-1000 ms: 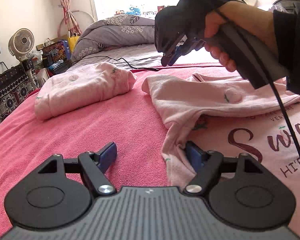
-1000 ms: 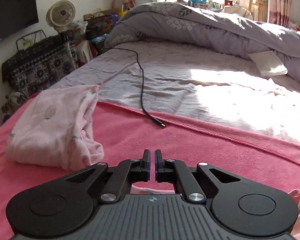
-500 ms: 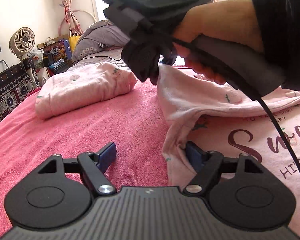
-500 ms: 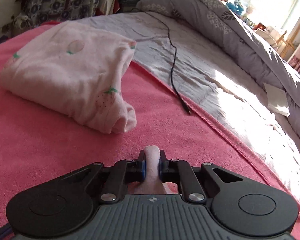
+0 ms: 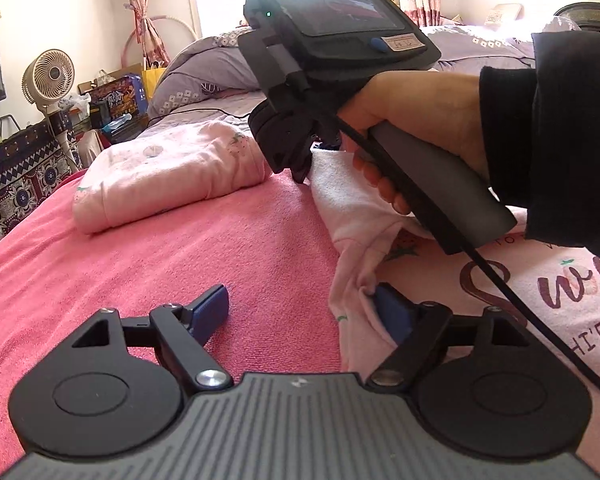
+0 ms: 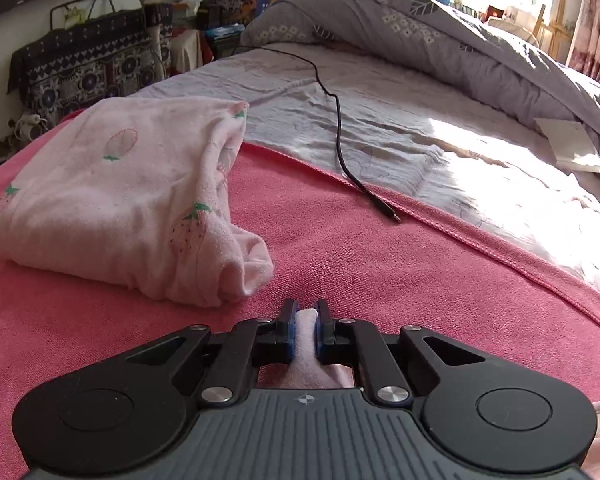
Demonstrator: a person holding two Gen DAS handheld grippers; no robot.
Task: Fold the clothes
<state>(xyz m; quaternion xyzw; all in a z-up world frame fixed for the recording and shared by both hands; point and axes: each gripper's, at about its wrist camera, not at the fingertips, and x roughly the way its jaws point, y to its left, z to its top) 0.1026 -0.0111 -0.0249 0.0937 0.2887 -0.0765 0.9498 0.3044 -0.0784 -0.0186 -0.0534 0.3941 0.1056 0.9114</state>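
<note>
Right gripper (image 6: 305, 330) clamped on pink shirt (image 5: 380, 208) corner near far blanket (image 5: 180, 264) edge; left gripper (image 5: 304, 312) opening, shirt hem against right pad only, nearer

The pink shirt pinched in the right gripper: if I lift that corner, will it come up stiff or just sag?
Probably it sags: the pink shirt already creases and droops where the right gripper pinches it. It looks thin and light. It may drag on the nappy red blanket rather than slide.

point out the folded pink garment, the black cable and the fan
folded pink garment (image 6: 112, 196), right wrist view, top face
black cable (image 6: 340, 128), right wrist view, mid-length on the sheet
fan (image 5: 49, 76), left wrist view, grille centre
</note>
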